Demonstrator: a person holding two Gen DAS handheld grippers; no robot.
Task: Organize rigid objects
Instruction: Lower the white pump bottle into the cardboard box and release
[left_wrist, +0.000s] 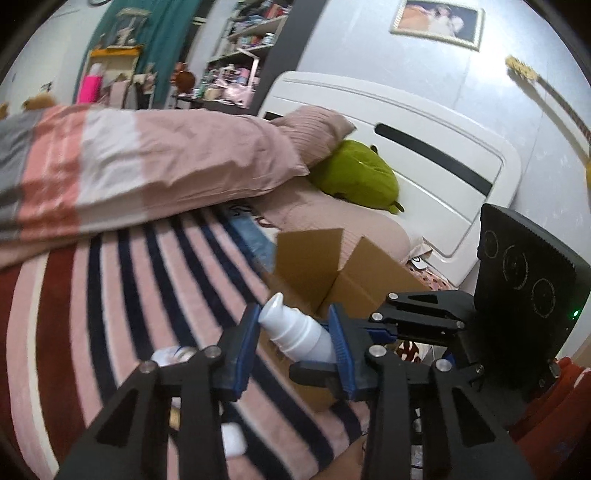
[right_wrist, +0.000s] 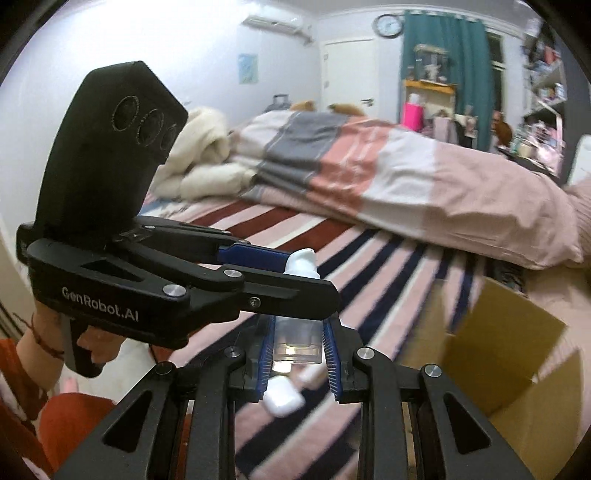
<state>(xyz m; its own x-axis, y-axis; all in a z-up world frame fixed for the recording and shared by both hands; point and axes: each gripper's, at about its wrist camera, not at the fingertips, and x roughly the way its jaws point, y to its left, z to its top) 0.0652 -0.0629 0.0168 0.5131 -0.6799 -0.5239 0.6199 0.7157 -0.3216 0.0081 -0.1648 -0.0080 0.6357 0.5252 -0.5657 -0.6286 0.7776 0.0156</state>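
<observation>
Only in the right wrist view: clear cap (right_wrist: 297, 341) between right gripper (right_wrist: 298, 354) pads.

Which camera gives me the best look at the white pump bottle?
Left wrist: the white pump bottle shows almost whole, nozzle to body, between the left tongs. Right wrist shows only its white nozzle top behind the left tongs' arm, with the right tongs gripping the clear base.

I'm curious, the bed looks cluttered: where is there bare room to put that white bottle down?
The striped blanket is bare between the folded duvet and the cardboard box. Crowded below the held white bottle and clear container, where small white items lie.
</observation>
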